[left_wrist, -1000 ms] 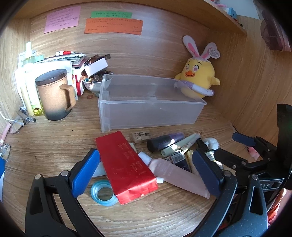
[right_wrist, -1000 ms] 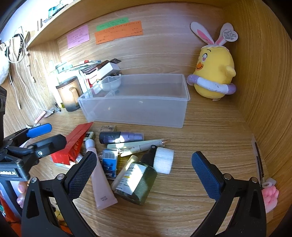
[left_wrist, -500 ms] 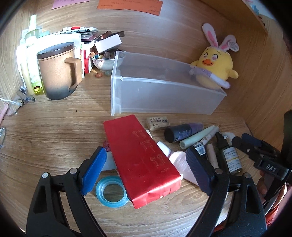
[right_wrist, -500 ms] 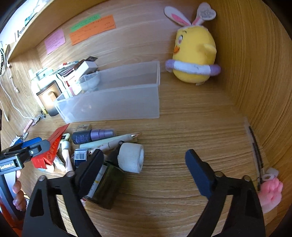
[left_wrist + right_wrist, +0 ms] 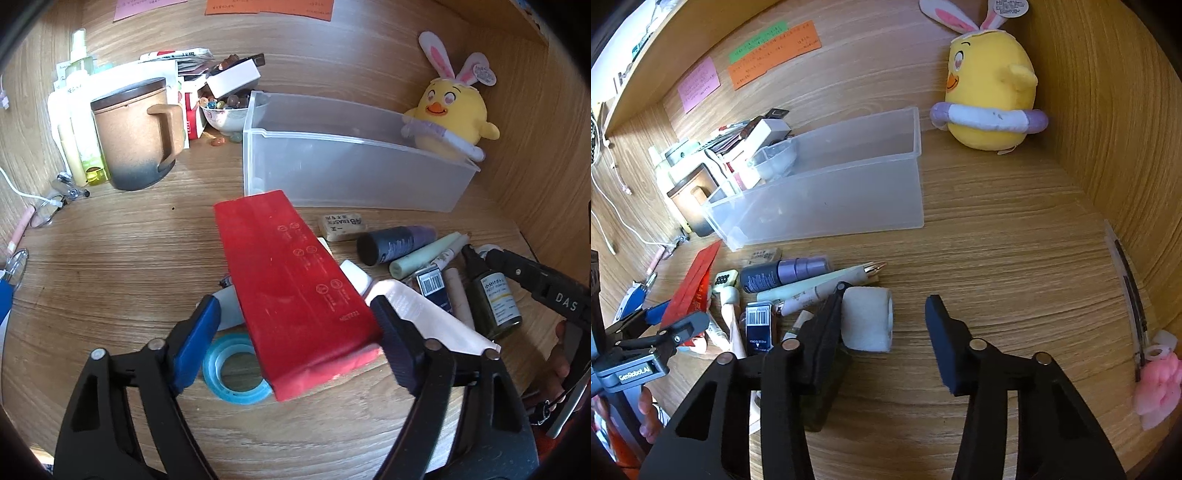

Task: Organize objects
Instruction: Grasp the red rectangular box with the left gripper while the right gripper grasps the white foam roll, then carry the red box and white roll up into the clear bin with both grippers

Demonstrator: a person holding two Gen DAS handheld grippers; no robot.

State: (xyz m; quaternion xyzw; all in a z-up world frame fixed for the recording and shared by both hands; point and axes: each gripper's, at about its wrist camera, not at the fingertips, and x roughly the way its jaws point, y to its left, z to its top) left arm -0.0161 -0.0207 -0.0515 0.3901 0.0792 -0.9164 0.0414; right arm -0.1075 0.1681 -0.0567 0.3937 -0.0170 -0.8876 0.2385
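Observation:
A red flat packet (image 5: 295, 273) lies on the wooden desk on top of other small items, its near end between the fingers of my open left gripper (image 5: 295, 332). The right pad looks close to its edge; the left pad stands apart. A clear plastic bin (image 5: 351, 162) stands empty behind it. My right gripper (image 5: 886, 325) is open around a white roll (image 5: 868, 319), whose left side is against the left finger. A pile of tubes and bottles (image 5: 790, 284) lies left of the roll. The red packet shows edge-on in the right wrist view (image 5: 692, 284).
A blue tape ring (image 5: 236, 369) lies under the packet's near end. A brown mug (image 5: 136, 133), a bowl of beads (image 5: 225, 110) and boxes stand at the back left. A yellow plush chick (image 5: 990, 99) sits in the back right corner. A pink toy (image 5: 1158, 387) lies by the right wall.
My left gripper has moved forward so the red packet's near end sits between its fingers. My right gripper has moved forward and left, bringing the white roll between its fingers.

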